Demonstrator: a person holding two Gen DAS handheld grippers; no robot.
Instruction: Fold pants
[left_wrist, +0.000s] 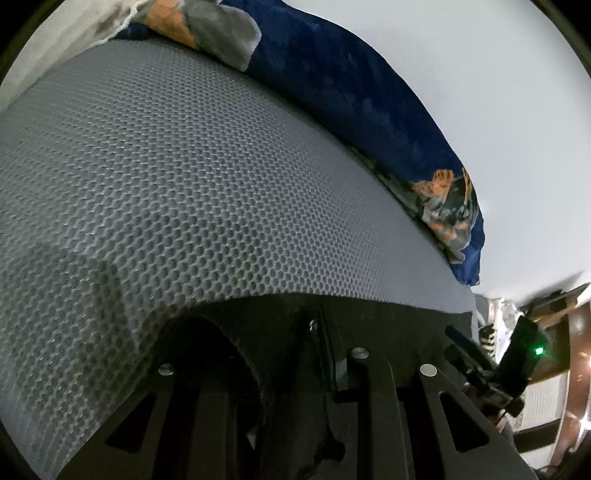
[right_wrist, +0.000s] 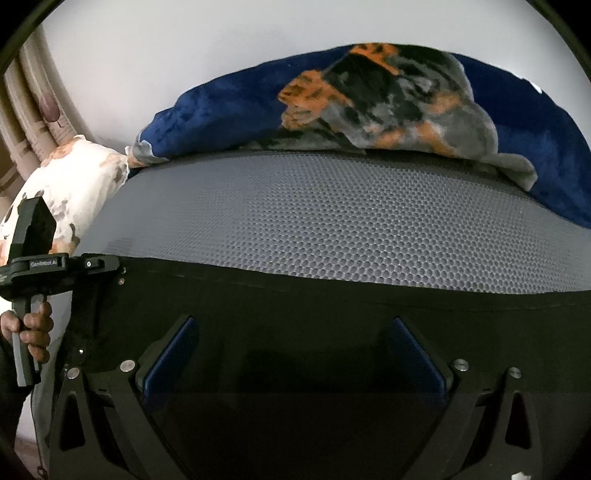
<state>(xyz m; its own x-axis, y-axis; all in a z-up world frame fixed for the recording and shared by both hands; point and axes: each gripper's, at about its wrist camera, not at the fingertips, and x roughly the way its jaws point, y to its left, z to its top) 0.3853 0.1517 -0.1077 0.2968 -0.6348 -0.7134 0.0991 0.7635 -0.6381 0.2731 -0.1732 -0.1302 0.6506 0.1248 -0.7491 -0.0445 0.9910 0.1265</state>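
Note:
Black pants (right_wrist: 295, 314) lie on a grey honeycomb mat (right_wrist: 314, 221) on the bed. In the right wrist view my right gripper (right_wrist: 291, 354) is open, its blue pads (right_wrist: 173, 354) wide apart just above the black cloth. My left gripper (right_wrist: 92, 266) shows at the left edge of that view, held by a hand at the pants' left end. In the left wrist view my left gripper (left_wrist: 325, 350) is shut on a fold of the black pants (left_wrist: 369, 310) at their edge, the fingers (left_wrist: 373, 369) close together.
A blue blanket with orange and grey print (right_wrist: 369, 96) is heaped at the back of the mat (left_wrist: 221, 184), also seen in the left wrist view (left_wrist: 351, 92). A white flowered pillow (right_wrist: 74, 177) lies at the left. A white wall stands behind.

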